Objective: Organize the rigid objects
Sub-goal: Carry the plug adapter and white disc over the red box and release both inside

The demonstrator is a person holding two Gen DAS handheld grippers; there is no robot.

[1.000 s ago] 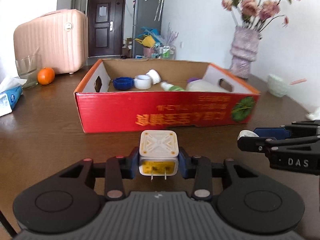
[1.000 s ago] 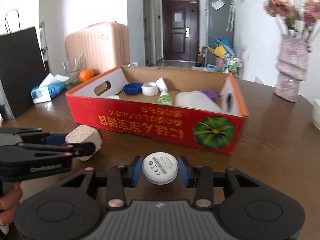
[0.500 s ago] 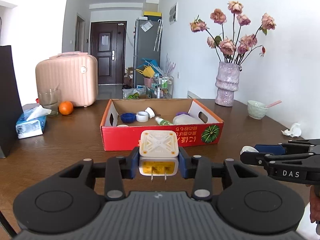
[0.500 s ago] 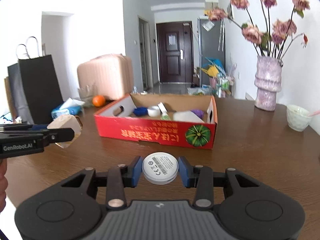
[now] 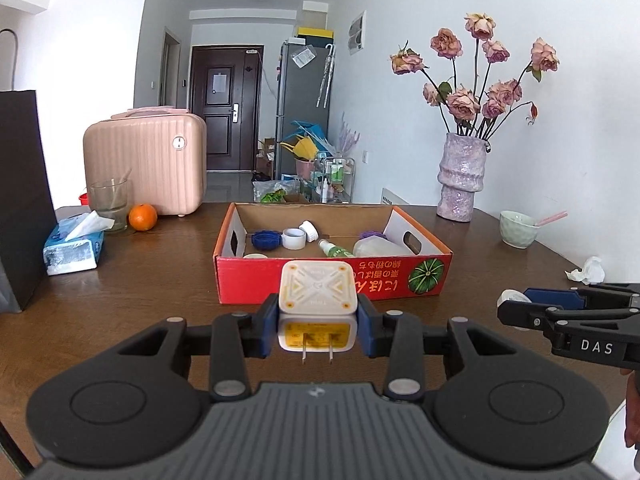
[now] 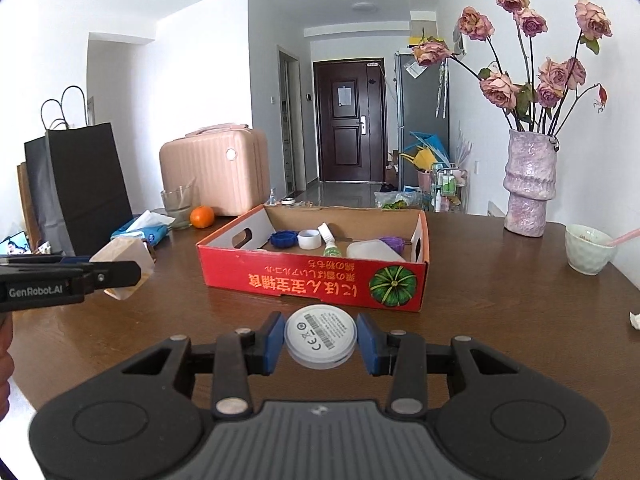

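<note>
White charger [image 5: 317, 312] clamped in left claw [image 5: 318, 326], round disc [image 6: 320, 335] in right claw [image 6: 320, 342]; either may clip red box [image 6: 312, 280] wall, slip onto bench [image 6: 500, 320].

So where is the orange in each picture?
Left wrist view: the orange sits left of the red box, by the glass.
Right wrist view: the orange is also left of the box, beside the glass.
Shared landmark: pink suitcase behind it.
</note>
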